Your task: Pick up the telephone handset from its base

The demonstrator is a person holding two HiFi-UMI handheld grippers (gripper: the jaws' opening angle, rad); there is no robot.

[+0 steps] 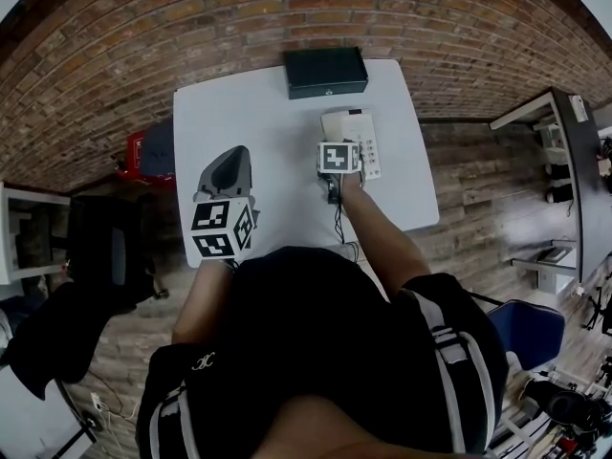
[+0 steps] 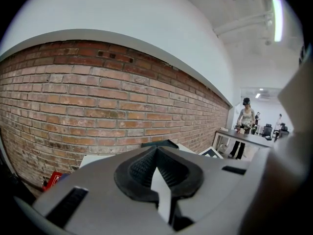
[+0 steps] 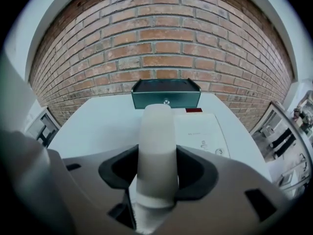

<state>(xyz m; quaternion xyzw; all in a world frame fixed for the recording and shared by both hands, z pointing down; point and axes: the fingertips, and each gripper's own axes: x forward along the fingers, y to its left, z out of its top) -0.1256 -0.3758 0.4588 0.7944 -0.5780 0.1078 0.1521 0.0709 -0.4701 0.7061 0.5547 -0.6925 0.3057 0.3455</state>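
Note:
A white telephone handset (image 3: 156, 141) lies lengthwise along the left side of its white base (image 3: 203, 131). My right gripper (image 3: 157, 168) straddles it from above, both dark pads against its sides, so it is shut on the handset. In the head view the marker cube covers those jaws at the near end of the base (image 1: 356, 127), and a black cord (image 1: 338, 220) trails back toward me. My left gripper (image 1: 235, 157) hovers over the left half of the white table (image 1: 268, 113), apart from the phone. Its fingertips (image 2: 155, 150) meet, with nothing between them.
A dark green metal box (image 1: 325, 72) stands at the table's far edge, just beyond the phone, against a brick wall. A red object (image 1: 137, 151) sits off the table's left side. A blue chair (image 1: 526, 328) is at my right. A person (image 2: 246, 116) stands at a distant desk.

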